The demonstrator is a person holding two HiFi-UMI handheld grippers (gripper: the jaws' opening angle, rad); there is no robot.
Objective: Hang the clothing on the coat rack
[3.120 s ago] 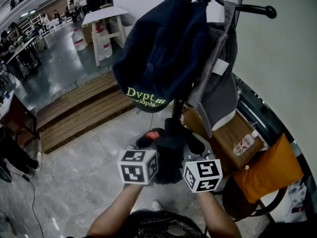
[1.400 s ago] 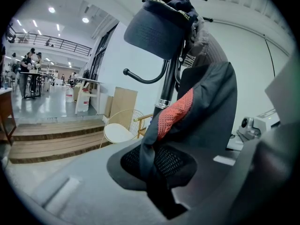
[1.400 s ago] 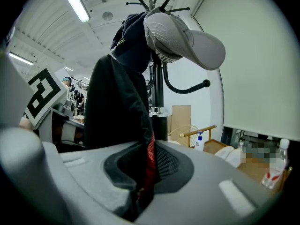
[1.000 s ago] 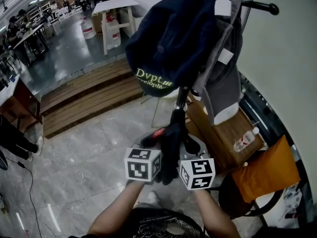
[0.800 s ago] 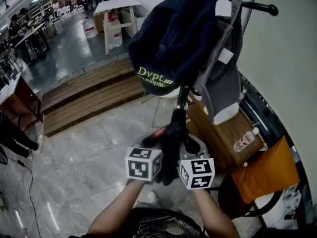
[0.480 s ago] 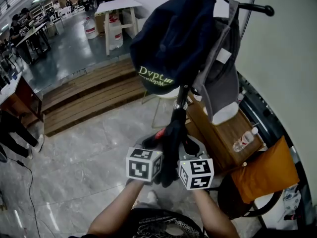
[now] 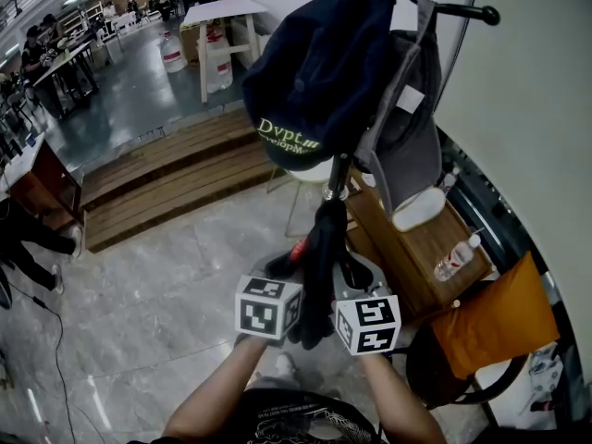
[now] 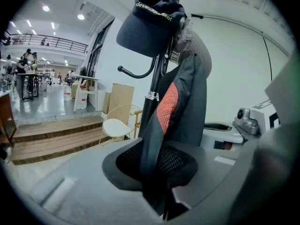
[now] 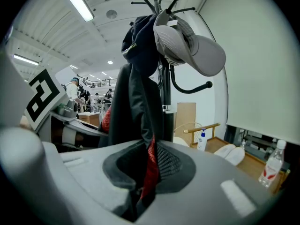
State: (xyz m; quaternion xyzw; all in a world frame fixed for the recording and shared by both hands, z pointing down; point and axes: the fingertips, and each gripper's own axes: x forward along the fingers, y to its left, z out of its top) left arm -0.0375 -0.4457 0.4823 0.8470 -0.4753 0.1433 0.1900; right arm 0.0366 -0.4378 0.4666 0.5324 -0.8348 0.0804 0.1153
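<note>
Okay, head view: left tool [image 7: 294, 265] and right tool [image 7: 344, 271] sit side by side at low centre. Both are on a dark garment [image 7: 319, 248] bunched between them, just in front of the coat rack [image 7: 335, 178] pole. The fingertips are buried in cloth here, so the gap is unreadable. A navy cap [image 7: 314, 72] and a grey cap [image 7: 407, 146] hang above. The rack top is cut off by the frame edge.

Left gripper view: left tool [image 8: 163, 198] has its jaws nearly together, having just been opening a little. The dark garment [image 8: 187, 107] runs down into the narrow slit and is pinched there. A red mesh patch shows on the cloth. The garment rises alongside the coat rack [image 8: 151, 97] pole, under the navy cap [image 8: 150, 27]. Its upper end is hidden behind the cap, so I can't tell whether it is on a hook.

Right gripper view: right tool [image 9: 140, 193] is clamped on the dark garment [image 9: 136, 111], with red lining caught in the slit. The cloth covers most of the coat rack [image 9: 166, 90] pole. The grey cap [image 9: 192, 46] is on top, and the garment's top is lost behind the caps.
</note>
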